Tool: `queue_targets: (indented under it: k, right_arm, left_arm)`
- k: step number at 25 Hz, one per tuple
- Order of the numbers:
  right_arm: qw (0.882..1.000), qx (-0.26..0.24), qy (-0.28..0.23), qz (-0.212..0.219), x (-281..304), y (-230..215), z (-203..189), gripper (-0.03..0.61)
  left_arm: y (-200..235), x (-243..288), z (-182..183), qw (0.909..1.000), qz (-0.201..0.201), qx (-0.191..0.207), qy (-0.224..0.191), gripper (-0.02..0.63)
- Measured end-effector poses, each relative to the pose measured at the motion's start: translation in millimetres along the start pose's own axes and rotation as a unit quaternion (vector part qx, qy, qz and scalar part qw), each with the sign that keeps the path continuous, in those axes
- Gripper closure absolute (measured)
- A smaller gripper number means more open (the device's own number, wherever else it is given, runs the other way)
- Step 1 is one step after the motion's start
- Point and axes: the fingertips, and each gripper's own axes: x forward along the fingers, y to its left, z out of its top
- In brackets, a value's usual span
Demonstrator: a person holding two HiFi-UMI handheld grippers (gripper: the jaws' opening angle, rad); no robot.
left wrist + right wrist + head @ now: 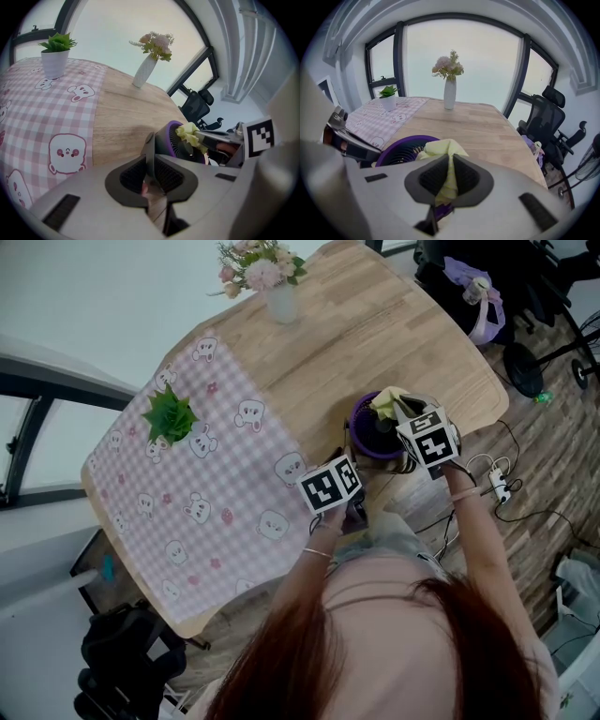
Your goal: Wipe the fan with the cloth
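Observation:
A small purple fan (pixel 373 430) stands near the front edge of the wooden table (pixel 375 324). A yellow cloth (pixel 387 401) lies against the fan's upper rim. My right gripper (pixel 449 173) is shut on the cloth (pixel 443 149), bunched between its pads just over the fan's grille (pixel 401 149). My left gripper (pixel 150 164) is shut on a thin dark upright part (pixel 150 151) at the fan's near side, with the purple fan (pixel 172 140) just beyond. Both marker cubes hide the jaws in the head view.
A white vase of flowers (pixel 279 298) stands at the far side of the table. A potted green plant (pixel 170 416) sits on the pink checked cloth (pixel 187 493) to the left. An office chair (pixel 548 122) and floor cables (pixel 497 486) lie to the right.

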Motion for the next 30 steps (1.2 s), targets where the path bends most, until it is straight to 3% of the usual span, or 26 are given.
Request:
queue_targets:
  k: [30]
  right_arm:
    - [0.999,0.053,-0.001,-0.008,-25.8,-4.9,-29.2,0.552]
  left_arm:
    - [1.0,0.3,-0.2,0.9999,0.012,-0.002,-0.009,0.561]
